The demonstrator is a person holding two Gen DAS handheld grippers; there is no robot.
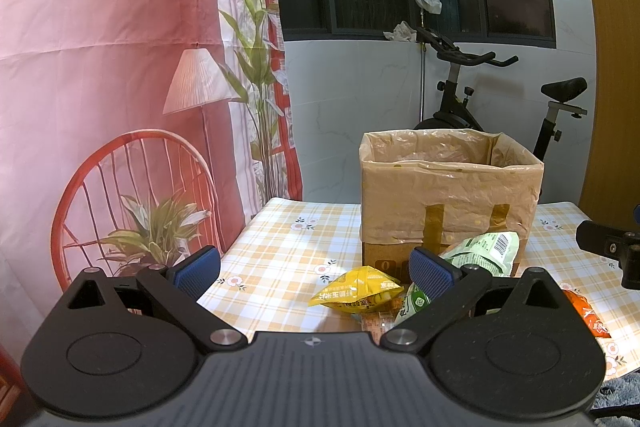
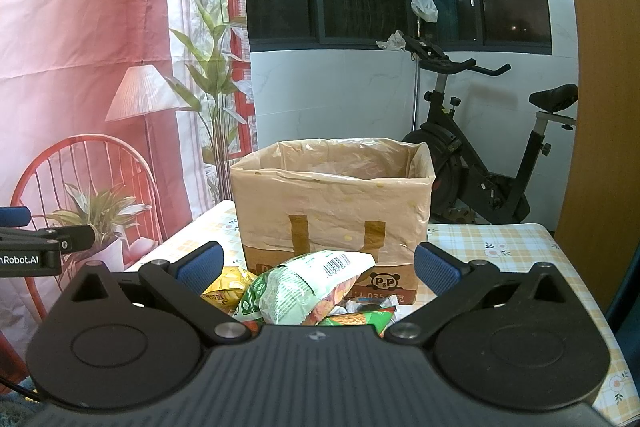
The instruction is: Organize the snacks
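Both tongs are hanging over the near edge of the bench with their blue pads spread wide apart and nothing between them: left tongs [image 1: 316, 273], right tongs [image 2: 318, 267].

Biggest thing first: the cardboard box [image 2: 332, 211] lined with a thin plastic bag stands dead ahead of my right tongs and ahead and a bit right of my left ones, open at the top. Looks like the obvious place for the snacks to go. It seems stiff enough to stay put, but that liner is flimsy and could snag a pad on the way in, so I'd drop things from above the rim.

Then the snack pile, on the checked bench [image 2: 500, 239] right under and between my right pads, leaning against the box front. The green and white packet [image 2: 308, 283] sits on top, puffy, with its barcode facing up. I'd guess it's light, crinkly and slippery, contents probably crushable, so I'd pinch a sealed end or a corner instead of squeezing the belly.

The yellow packet [image 1: 356, 293] lies just ahead of my left tongs, slightly apart from the heap. Same deal, soft foil, grab the crimped edge.

Smaller wrappers are buried underneath, can't make those out properly.
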